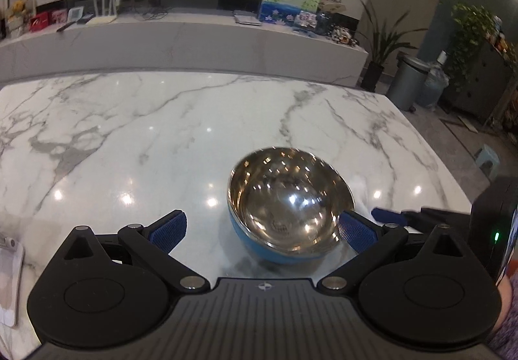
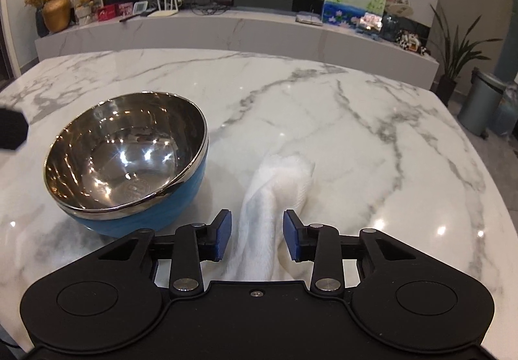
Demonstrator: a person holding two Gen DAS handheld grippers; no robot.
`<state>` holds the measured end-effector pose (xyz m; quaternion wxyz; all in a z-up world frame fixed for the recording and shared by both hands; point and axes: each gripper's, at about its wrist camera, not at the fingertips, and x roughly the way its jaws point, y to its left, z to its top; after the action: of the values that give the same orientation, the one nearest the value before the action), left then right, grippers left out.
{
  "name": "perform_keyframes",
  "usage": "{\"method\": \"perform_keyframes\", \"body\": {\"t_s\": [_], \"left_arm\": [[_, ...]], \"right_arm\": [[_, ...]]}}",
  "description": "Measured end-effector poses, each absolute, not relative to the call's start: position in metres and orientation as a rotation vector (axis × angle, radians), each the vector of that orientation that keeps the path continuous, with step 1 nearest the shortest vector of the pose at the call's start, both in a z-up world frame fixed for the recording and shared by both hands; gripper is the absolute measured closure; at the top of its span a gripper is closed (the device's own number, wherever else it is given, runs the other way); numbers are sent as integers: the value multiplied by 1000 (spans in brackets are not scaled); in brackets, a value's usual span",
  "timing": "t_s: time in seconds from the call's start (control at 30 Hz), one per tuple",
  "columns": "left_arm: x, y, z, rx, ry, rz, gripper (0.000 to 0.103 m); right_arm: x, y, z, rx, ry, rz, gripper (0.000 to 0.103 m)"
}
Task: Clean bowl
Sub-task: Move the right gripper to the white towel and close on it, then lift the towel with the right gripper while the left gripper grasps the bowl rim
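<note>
A steel bowl (image 1: 288,204) with a blue outside stands on the white marble table (image 1: 129,140). In the left wrist view it lies between the wide-spread fingers of my left gripper (image 1: 262,232), close to the right pad (image 1: 356,235). That gripper is open, and I cannot tell whether the pad touches the bowl. In the right wrist view the bowl (image 2: 126,159) is at the left, and a white cloth (image 2: 278,179) lies right beside it. My right gripper (image 2: 257,238) is shut on a raised fold of the cloth. One blue finger (image 1: 387,216) of the right gripper shows in the left wrist view.
A flat pale object (image 1: 9,279) lies at the table's near left edge. Beyond the far edge runs a low marble console (image 2: 226,33) with pictures and a router. A metal bin (image 2: 479,101) and potted plants (image 2: 453,56) stand on the floor at the right.
</note>
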<state>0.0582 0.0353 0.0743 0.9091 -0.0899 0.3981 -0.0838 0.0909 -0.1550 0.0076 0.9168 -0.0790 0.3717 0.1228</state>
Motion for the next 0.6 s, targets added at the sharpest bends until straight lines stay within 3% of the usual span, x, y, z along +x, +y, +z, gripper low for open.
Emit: {"method": "perform_keyframes", "body": {"t_s": [0.4,0.6], "left_arm": [[94,44,66,-152,897,-116,9],[100,41,55,-135,938,-104,28]], "right_arm": [[106,-149,-1,-181,816,251,70],[106,-151,-2,-202,810,240,82]]}}
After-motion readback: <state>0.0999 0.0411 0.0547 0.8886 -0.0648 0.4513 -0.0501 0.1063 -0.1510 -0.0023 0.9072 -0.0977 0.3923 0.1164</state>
